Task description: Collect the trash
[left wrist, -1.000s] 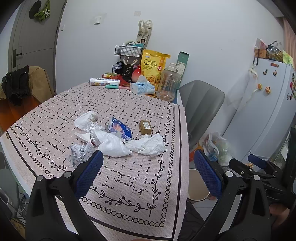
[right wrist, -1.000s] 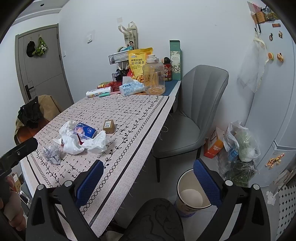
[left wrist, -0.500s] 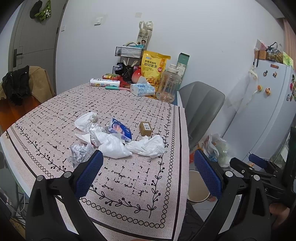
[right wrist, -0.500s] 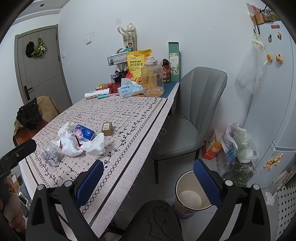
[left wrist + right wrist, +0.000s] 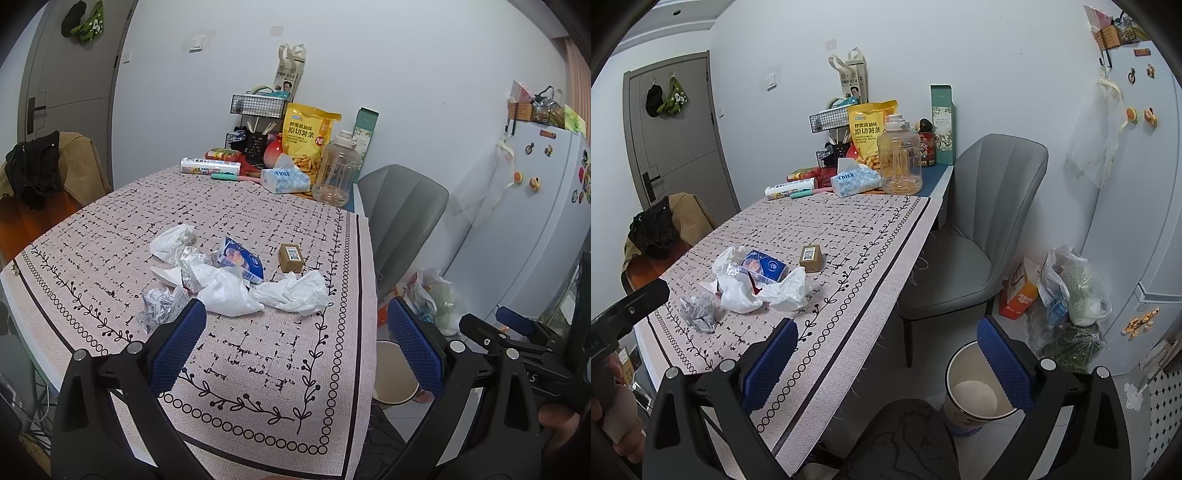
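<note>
Trash, a loose cluster of crumpled white tissues [image 5: 288,293], a blue snack wrapper [image 5: 240,260] and a small brown cardboard box [image 5: 291,256], lies mid-table on the patterned tablecloth [image 5: 258,362]. Left gripper [image 5: 295,349] and right gripper [image 5: 886,363] both hang spread wide, empty. Round cream waste bin [image 5: 975,391] stands on the floor beside the table.

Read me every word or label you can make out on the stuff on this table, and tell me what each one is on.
"Thick": on the blue tissue pack.
"原切薯条": on the yellow snack bag, with "NE" at its corner in the left wrist view.
Blurred or too small: the brown box label, blue wrapper, roll, tall green box.
</note>
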### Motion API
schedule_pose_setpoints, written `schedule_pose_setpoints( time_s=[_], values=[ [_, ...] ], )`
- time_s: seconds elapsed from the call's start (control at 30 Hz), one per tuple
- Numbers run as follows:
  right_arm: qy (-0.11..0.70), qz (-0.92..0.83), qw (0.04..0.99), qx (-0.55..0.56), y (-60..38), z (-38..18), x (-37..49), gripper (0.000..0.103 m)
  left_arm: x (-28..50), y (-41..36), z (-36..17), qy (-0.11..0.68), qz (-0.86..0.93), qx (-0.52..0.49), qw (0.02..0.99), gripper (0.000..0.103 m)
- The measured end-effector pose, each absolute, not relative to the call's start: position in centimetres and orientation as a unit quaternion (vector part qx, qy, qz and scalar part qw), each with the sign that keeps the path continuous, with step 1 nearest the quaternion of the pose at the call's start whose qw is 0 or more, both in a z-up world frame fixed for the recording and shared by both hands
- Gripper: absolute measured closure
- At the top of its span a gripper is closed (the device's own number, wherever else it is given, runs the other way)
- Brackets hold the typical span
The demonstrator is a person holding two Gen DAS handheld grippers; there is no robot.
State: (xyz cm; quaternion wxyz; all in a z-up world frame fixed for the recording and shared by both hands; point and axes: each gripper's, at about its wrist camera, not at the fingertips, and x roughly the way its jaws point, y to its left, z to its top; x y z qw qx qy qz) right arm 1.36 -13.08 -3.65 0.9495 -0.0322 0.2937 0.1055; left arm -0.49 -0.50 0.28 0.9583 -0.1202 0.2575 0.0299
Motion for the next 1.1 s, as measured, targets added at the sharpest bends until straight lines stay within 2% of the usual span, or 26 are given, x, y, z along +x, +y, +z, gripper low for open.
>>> schedule_pose_setpoints(
  time_s=[1.1],
  values=[
    [0.299, 0.123, 0.946, -0.031, -12.0, -4.1, 2.0, 0.008, -0.7, 0.9, 0.1, 0.256, 0.036, -0.137, 0.956, 0.006]
  ],
)
